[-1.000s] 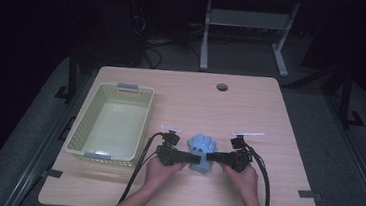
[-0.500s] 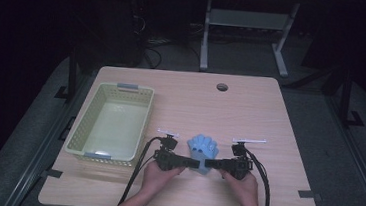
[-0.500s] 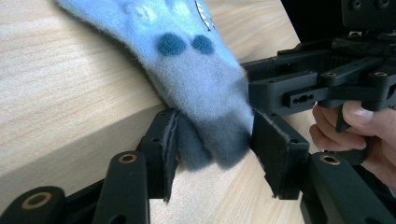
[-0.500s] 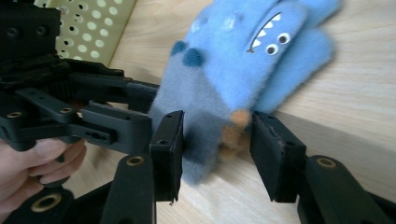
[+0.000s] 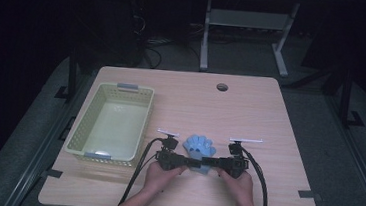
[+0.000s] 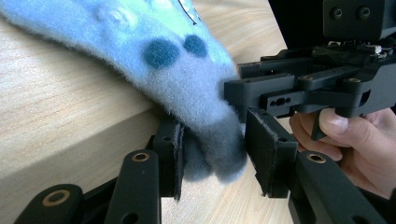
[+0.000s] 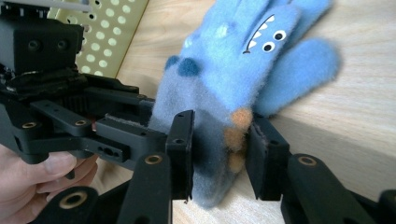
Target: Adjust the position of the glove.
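Fuzzy blue monster-faced plush glove (image 5: 198,149) on wooden table (image 5: 270,120), left gripper (image 5: 188,160) and right gripper (image 5: 209,162) jaws just closing, both grasping its cuff, pale yellow perforated plastic basket (image 5: 84,124) at nine o'clock

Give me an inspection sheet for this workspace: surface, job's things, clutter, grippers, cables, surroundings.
Surface: light wooden table with a round hole near its far edge.
Job's things: blue plush glove with a monster face, lying flat near the front edge; pale green perforated basket to its left, nothing seen inside.
Clutter: nothing seen.
Grippers: left gripper and right gripper have each just been closing on the glove's cuff end from opposite sides; the plush sits between both pairs of fingers and the right pair presses it.
Cables: black cables trail from both grippers back toward the person.
Surroundings: dark room, grey floor, a white metal stand behind the table.
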The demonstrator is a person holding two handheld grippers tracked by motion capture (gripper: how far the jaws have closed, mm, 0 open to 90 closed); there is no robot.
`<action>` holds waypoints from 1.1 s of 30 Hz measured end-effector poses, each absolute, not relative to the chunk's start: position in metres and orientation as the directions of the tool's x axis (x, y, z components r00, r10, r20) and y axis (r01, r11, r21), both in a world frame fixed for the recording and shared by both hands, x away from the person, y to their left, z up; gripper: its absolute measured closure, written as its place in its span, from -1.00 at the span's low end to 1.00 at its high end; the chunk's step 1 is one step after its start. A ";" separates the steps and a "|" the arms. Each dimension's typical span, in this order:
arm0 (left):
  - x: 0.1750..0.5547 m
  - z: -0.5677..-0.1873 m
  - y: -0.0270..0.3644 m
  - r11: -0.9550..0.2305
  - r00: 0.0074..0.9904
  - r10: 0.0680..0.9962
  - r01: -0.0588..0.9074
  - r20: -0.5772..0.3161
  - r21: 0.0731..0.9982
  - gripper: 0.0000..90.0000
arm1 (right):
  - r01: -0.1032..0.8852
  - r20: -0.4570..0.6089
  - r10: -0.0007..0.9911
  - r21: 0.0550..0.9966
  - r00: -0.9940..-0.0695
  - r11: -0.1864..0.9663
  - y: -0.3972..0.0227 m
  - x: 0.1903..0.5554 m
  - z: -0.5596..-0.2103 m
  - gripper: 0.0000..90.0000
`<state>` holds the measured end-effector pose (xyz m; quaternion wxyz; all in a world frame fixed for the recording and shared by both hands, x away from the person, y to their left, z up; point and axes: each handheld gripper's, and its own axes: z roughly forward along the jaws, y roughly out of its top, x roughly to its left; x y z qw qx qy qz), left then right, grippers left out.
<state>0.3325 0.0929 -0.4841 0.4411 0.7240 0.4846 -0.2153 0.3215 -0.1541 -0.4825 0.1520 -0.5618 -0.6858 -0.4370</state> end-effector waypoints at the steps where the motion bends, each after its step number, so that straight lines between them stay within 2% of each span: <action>1: 0.333 -0.484 0.093 -0.141 0.437 0.515 0.892 -0.738 0.430 0.32 | 0.901 0.697 0.636 0.434 -0.331 -0.007 -0.153 0.322 -0.483 0.46; 4: 0.335 -0.487 0.095 -0.139 0.437 0.506 0.892 -0.744 0.430 0.46 | 0.892 0.689 0.632 0.452 -0.354 0.006 -0.153 0.321 -0.482 0.55; 8: 0.336 -0.489 0.096 -0.135 0.441 0.491 0.890 -0.751 0.435 0.53 | 0.878 0.669 0.636 0.478 -0.384 0.026 -0.152 0.321 -0.478 0.62; 18: 0.336 -0.478 0.100 -0.107 0.477 0.461 0.867 -0.748 0.487 0.56 | 0.846 0.632 0.644 0.531 -0.432 0.046 -0.148 0.321 -0.461 0.66; 33: 0.333 -0.431 0.112 -0.107 0.569 0.437 0.802 -0.696 0.588 0.56 | 0.767 0.565 0.631 0.638 -0.532 0.075 -0.140 0.318 -0.413 0.66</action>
